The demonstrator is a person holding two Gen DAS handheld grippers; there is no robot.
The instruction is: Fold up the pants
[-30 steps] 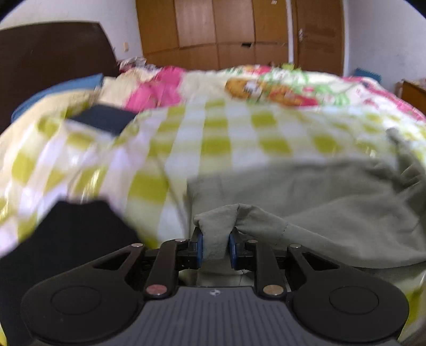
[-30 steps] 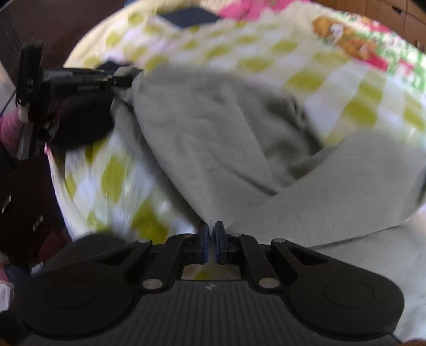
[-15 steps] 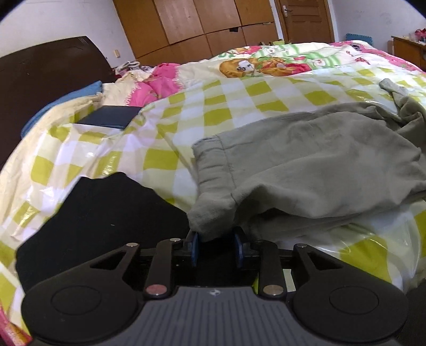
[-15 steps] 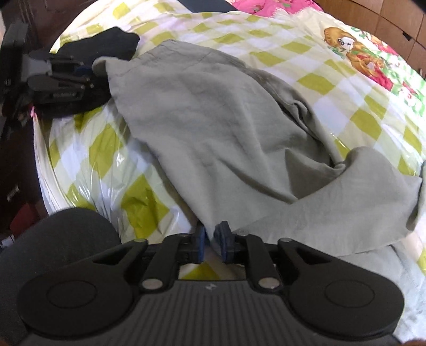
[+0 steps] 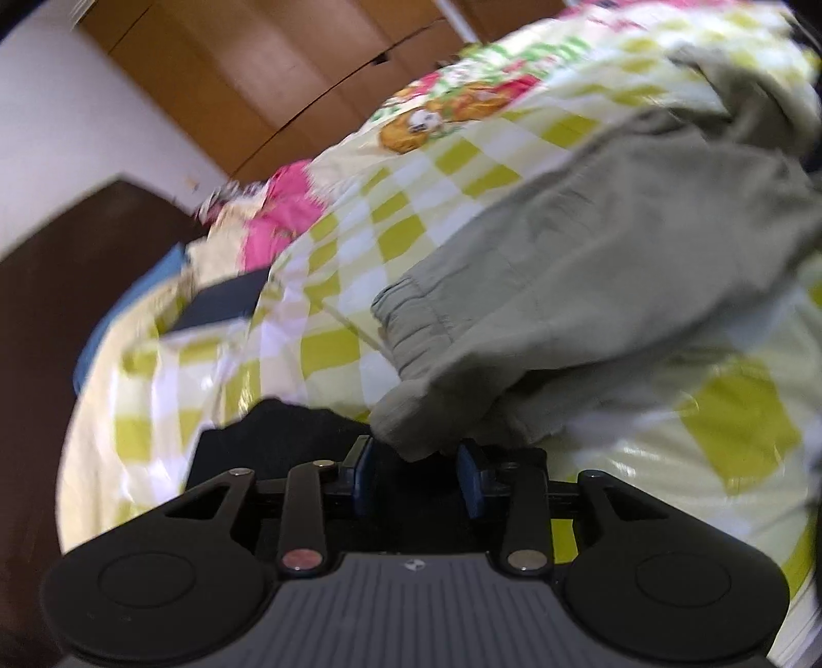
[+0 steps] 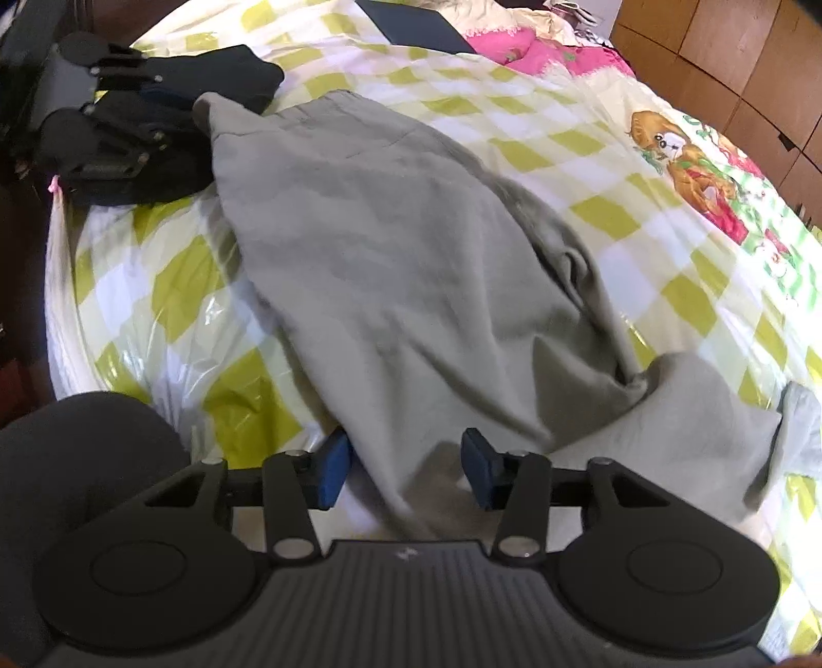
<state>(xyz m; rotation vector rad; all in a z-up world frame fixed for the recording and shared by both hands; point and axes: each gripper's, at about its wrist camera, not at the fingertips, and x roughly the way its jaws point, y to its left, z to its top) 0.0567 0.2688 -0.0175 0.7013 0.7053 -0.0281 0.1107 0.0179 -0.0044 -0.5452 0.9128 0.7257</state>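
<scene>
Grey-green pants (image 6: 390, 267) lie spread on the checked bedspread (image 6: 606, 169), waistband toward the bed's near corner. In the left wrist view the elastic waistband (image 5: 411, 329) sits just ahead of my left gripper (image 5: 417, 475), whose jaws stand open with a waistband corner resting between them, not clamped. My right gripper (image 6: 406, 475) is open too, its blue pads apart on either side of the pants' lower edge. The left gripper also shows in the right wrist view (image 6: 97, 128) at the far left, by the waistband corner.
A black garment (image 6: 216, 77) lies by the waistband at the bed corner. A dark blue flat item (image 6: 416, 23) and pink cloth (image 6: 524, 46) lie farther up the bed. Wooden wardrobes (image 5: 287, 77) stand behind. The bed edge drops off at left.
Both grippers have opened and let go of the pants, which now lie flat on the bed. The left gripper view has tilted.
</scene>
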